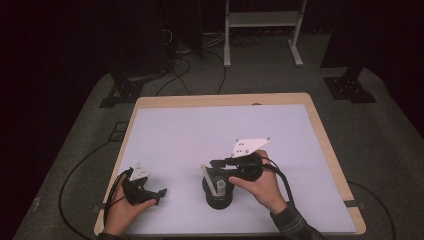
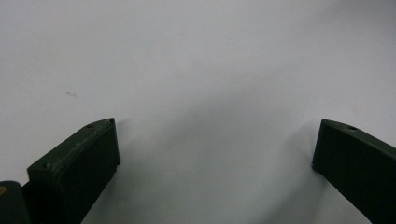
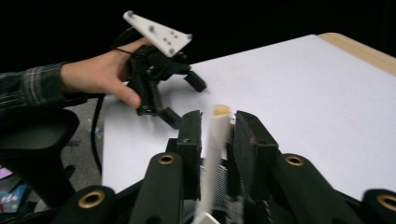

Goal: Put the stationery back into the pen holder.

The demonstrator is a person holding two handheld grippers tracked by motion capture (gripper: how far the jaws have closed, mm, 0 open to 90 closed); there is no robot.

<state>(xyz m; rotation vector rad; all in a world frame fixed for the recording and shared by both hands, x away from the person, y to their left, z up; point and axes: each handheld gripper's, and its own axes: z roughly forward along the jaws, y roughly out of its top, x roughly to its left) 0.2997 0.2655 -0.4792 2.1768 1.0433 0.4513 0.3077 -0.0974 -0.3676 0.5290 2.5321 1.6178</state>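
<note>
Looking down from the high view, we find a pale stick [image 1: 208, 178] standing in a black round holder [image 1: 219, 195] near the front middle of the white table top [image 1: 200, 130]. Its long axis runs nearly upright, with the top end tipped a little toward our left and away from us. In the right gripper view the stick [image 3: 212, 154] rises between the two black jaws of our right gripper [image 3: 217, 128], running from the bottom of that view up to a rounded tan tip. Small gaps show on both sides of it, so the jaws stand loose around the stick rather than pressing it. Our left gripper [image 2: 215, 140] rests well apart at the front left, jaws wide and empty over bare table.
</note>
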